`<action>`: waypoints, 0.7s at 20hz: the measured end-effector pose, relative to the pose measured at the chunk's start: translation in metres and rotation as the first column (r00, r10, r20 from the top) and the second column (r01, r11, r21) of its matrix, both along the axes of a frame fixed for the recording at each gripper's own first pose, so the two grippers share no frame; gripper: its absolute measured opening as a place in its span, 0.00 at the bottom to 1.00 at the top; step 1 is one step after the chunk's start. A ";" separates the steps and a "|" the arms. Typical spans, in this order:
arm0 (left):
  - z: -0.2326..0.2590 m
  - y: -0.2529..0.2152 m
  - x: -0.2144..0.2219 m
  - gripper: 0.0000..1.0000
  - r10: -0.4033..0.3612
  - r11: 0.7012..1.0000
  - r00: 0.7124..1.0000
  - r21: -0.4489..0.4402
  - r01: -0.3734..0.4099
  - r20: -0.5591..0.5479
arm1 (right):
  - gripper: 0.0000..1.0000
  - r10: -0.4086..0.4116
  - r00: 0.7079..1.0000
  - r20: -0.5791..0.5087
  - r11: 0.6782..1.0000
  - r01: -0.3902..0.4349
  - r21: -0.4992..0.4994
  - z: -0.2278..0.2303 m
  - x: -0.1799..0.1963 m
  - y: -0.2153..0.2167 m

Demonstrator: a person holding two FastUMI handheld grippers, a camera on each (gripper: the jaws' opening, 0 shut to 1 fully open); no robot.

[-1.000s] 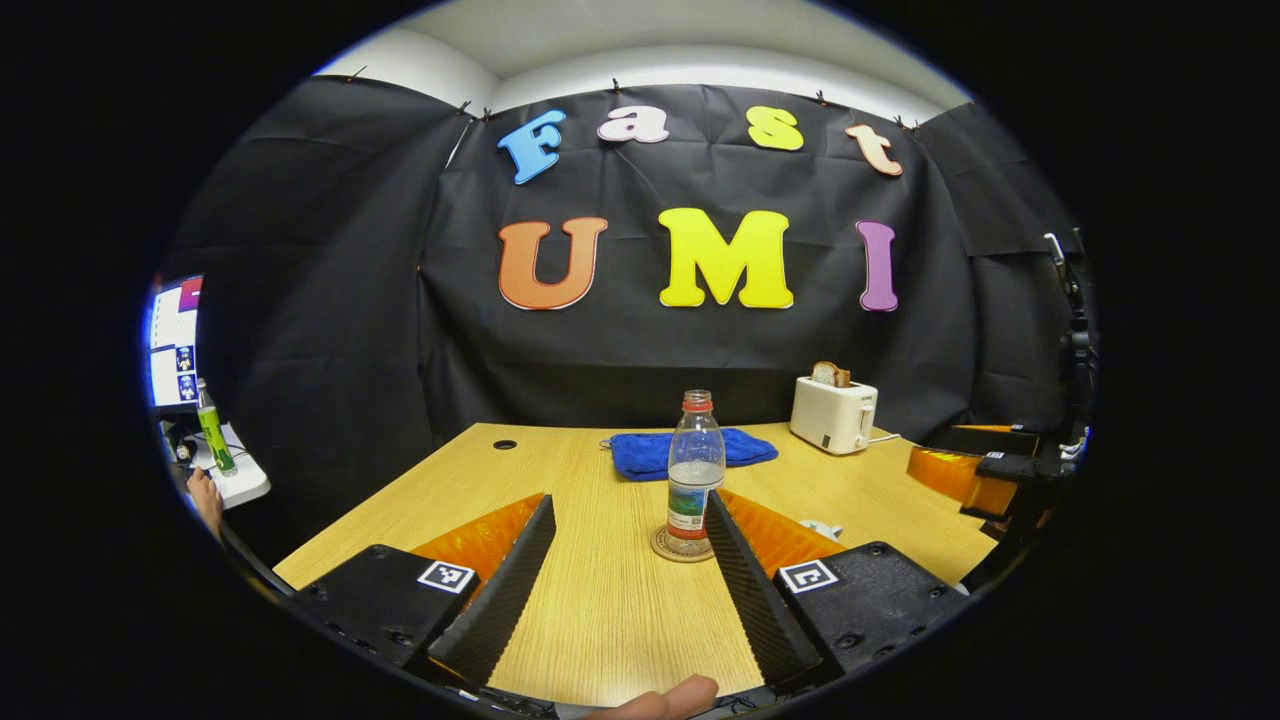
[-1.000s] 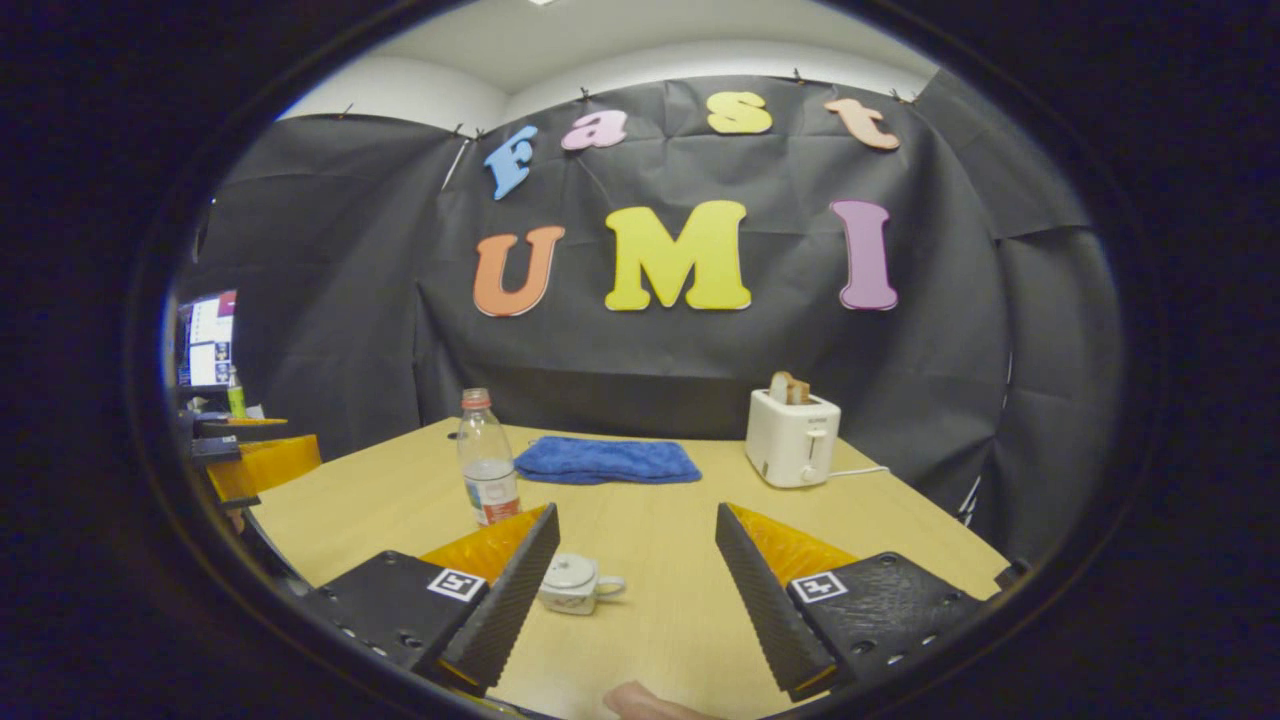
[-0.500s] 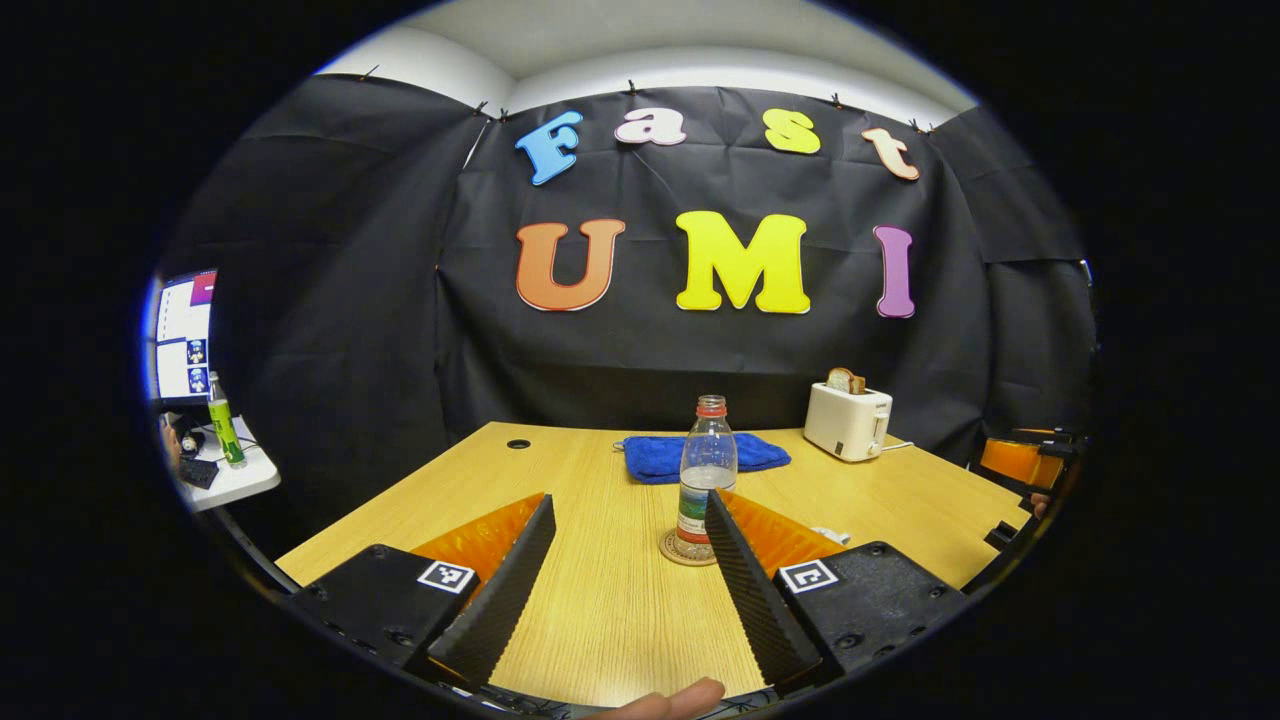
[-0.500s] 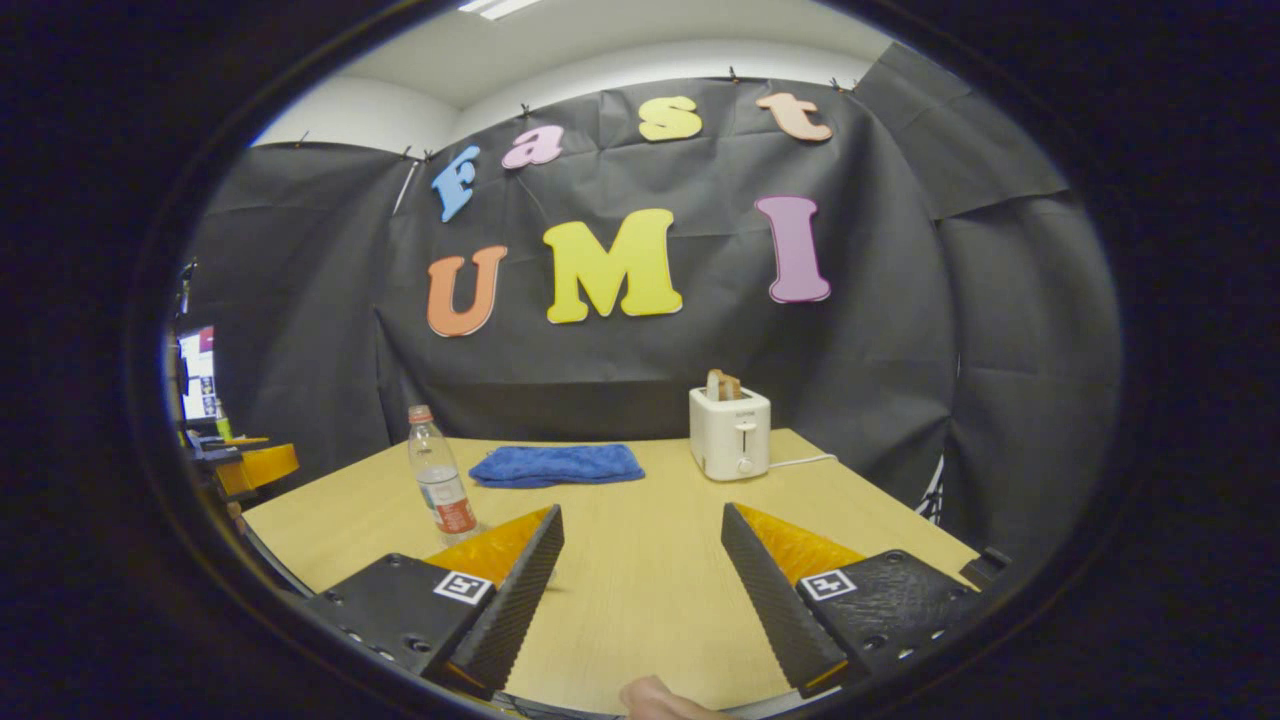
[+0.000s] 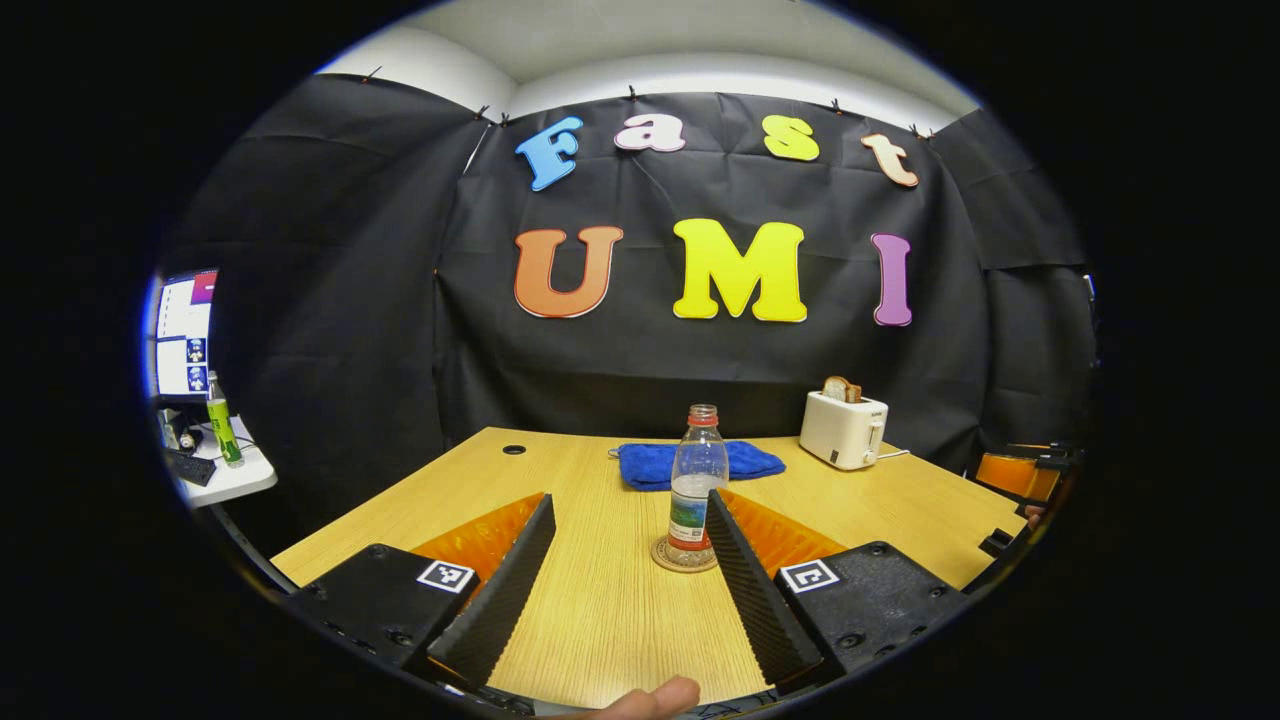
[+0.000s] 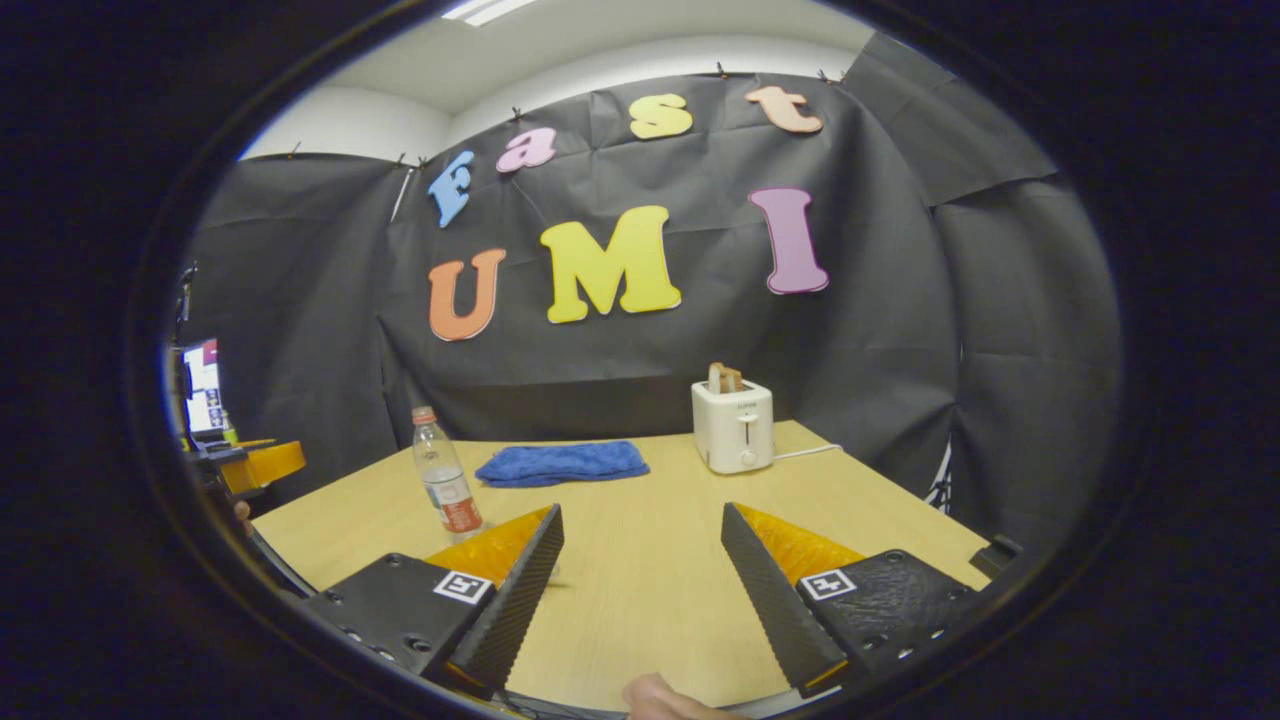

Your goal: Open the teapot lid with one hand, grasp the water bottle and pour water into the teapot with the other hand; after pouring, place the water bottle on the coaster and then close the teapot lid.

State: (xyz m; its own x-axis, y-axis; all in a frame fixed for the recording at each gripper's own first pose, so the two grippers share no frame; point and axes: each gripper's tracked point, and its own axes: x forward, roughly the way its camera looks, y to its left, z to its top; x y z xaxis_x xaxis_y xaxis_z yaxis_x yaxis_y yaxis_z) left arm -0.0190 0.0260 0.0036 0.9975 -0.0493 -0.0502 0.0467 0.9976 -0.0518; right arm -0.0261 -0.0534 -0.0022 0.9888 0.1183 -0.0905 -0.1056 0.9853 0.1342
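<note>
A clear water bottle (image 5: 697, 478) with a red cap and some water in it stands upright on a round coaster (image 5: 671, 560) on the wooden table (image 5: 600, 610). My left gripper (image 5: 628, 500) is open and empty, short of the bottle, which rises just left of its right finger. In the right gripper view the bottle (image 6: 446, 487) stands to the far left. My right gripper (image 6: 641, 510) is open over bare table, holding nothing. Each gripper shows at the edge of the other's view: the right gripper (image 5: 1015, 474) and the left gripper (image 6: 255, 464).
A blue towel (image 6: 562, 463) lies folded at the back of the table. A white toaster (image 6: 733, 425) with bread in it stands at the back right, its cord trailing right. A side desk (image 5: 215, 470) with a green bottle and a monitor stands off to the left.
The right gripper's view has swung right and lifted; the small white teapot seen a second ago has slipped out of sight. The left gripper has drawn back slightly from the bottle.
</note>
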 end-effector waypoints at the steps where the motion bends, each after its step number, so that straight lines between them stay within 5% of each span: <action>1: 0.001 0.000 0.000 0.95 -0.001 1.000 1.000 0.002 0.001 0.000 | 0.93 0.008 1.000 -0.005 1.000 -0.008 0.014 0.000 -0.001 0.002; 13: 0.003 0.001 -0.002 0.95 0.006 1.000 1.000 0.002 -0.006 -0.003 | 0.99 0.014 1.000 -0.006 1.000 -0.015 -0.028 -0.003 -0.005 0.005; 14: 0.003 0.000 -0.003 0.95 0.005 1.000 1.000 0.002 -0.005 -0.002 | 0.92 0.011 1.000 -0.004 1.000 -0.012 -0.027 -0.002 -0.003 0.005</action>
